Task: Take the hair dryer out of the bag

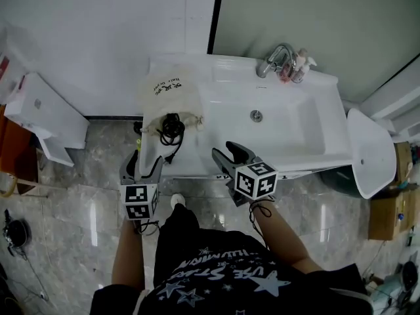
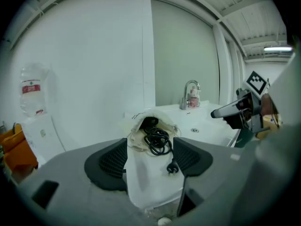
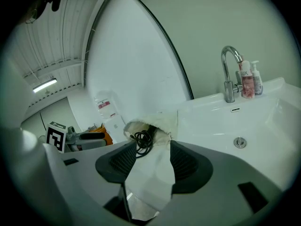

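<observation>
A cream drawstring bag lies on the left end of the white sink counter, its mouth facing the front edge. A coiled black cord with its plug spills out of the mouth. A dark shape, the hair dryer, sits just inside and is mostly hidden. My left gripper is open in front of the counter, in line with the bag and apart from it. To the right, my right gripper is open too, also short of the bag. Nothing lies between either pair of jaws.
A chrome faucet and small bottles stand at the back of the basin, whose drain is right of the bag. A white fixture stands left of the counter, another white one and a cardboard box to the right.
</observation>
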### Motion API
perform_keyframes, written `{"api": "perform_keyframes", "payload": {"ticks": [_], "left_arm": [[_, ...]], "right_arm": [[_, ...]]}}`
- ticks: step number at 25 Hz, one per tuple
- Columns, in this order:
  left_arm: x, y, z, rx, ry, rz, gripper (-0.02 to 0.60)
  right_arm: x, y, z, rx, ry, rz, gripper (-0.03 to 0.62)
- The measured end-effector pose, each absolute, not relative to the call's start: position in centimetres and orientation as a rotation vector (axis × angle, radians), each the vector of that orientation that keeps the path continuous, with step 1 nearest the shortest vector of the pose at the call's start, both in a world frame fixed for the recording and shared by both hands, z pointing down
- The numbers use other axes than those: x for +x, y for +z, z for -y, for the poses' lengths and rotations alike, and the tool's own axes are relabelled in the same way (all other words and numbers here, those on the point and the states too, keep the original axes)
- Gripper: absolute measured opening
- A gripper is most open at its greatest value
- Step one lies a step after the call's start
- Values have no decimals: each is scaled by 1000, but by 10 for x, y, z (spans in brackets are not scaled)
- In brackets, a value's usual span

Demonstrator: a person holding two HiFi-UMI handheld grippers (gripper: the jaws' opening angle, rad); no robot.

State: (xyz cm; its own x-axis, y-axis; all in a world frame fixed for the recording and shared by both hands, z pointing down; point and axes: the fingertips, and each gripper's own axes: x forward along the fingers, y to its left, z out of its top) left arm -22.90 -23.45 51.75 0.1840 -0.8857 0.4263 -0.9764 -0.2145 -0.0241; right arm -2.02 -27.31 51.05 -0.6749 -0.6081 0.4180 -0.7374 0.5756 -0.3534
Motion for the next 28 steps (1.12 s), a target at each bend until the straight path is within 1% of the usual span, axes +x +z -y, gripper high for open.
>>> {"api": "perform_keyframes", "payload": {"ticks": [5, 12, 13, 14, 15, 16, 18, 20, 23, 28], "left_arm": [[-245, 527, 287, 2268, 608, 1719, 316], [-247, 547, 343, 2355, 701, 1580, 309], [-247, 550, 348, 2362, 709, 1562, 291], [-248, 554, 353, 2368, 720, 1546, 245], [-249, 556, 358, 2376, 730, 1531, 176], [-251, 556, 362, 2385, 732, 1518, 130], [-253, 555, 370, 2401, 711, 1486, 73], [-254, 554, 377, 2411, 676, 1445, 58], [-255, 549, 383, 2417, 642, 1399, 52], [-257, 548, 384, 2434, 598, 1348, 52]], "right_arm": [[-59, 520, 303, 1078, 818, 2524, 210], [-118, 536, 334, 972, 988, 2462, 212], [-126, 540, 338, 951, 1024, 2445, 210], [-133, 543, 342, 930, 1061, 2427, 210], [-140, 547, 347, 913, 1091, 2408, 209], [-147, 550, 354, 904, 1110, 2390, 209], [-156, 558, 368, 911, 1111, 2348, 209], [-163, 565, 383, 928, 1095, 2305, 209], [-175, 574, 400, 924, 1083, 2251, 209], [-196, 593, 415, 913, 1042, 2165, 233]]}}
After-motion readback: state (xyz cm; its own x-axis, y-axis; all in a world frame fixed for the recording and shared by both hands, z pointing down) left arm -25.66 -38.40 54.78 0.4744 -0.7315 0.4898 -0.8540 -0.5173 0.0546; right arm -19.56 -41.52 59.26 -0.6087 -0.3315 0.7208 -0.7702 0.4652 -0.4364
